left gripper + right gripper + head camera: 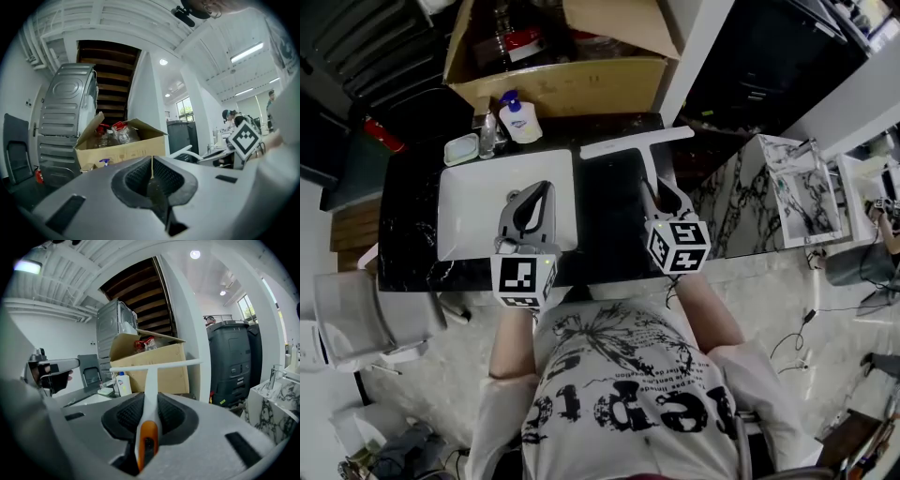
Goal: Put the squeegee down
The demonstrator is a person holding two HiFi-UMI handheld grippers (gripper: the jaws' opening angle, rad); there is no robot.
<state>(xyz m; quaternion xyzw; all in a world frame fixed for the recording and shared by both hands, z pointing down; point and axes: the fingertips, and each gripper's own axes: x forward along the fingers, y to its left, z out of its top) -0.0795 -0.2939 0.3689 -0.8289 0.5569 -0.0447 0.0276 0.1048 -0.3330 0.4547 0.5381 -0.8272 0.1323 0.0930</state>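
Clamping the squeegee point(639, 143) by its orange-tipped handle, the right gripper point(661, 194) holds it over the counter point(411, 234), right of the sink point(467, 220). The handle points away from the person. The blade lies crosswise along the counter's far edge. The left gripper point(542, 189) hangs over the sink, fingers together, empty.

Head view: squeegee point(636, 142) handle hidden inside right gripper point(658, 189); cardboard box point(553, 84) cut off by top edge.
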